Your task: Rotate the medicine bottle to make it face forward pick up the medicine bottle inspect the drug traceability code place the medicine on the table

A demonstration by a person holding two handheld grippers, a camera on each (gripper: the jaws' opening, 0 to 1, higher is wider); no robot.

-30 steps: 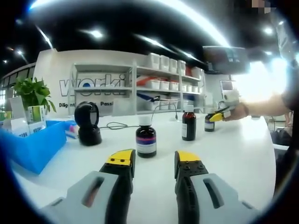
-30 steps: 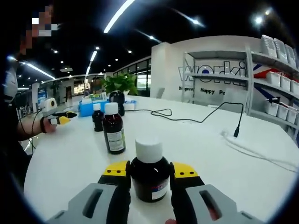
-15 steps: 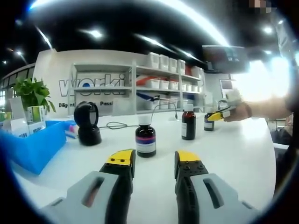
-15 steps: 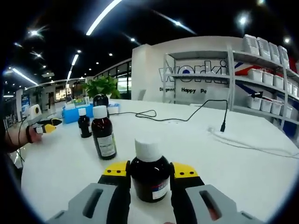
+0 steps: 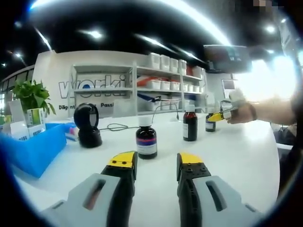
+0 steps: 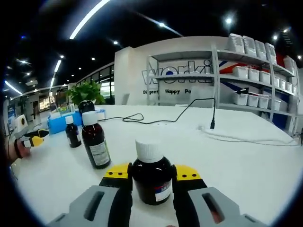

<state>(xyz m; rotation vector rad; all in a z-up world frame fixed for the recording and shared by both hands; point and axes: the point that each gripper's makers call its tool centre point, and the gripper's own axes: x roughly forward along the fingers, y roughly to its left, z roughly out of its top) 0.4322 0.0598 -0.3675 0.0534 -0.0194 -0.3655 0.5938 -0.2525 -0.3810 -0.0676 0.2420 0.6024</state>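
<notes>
Bottles (image 6: 151,177): three on table (image 6: 246,165); right tongs (image 6: 151,174) clamp one.

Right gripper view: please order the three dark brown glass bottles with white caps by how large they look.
1. Bottle between the jaws, nearest the camera.
2. Middle bottle.
3. Far bottle.
Nearness drives this order; true sizes are unsure.

The back wall (image 6: 199,80) reads "worki", with "Happy" legible beneath; bottle labels are unreadable.

white table (image 6: 246,165) | white shelving (image 5: 161,90) with bins | lettered wall (image 6: 165,78) | ceiling strip lights (image 6: 87,19)
</notes>
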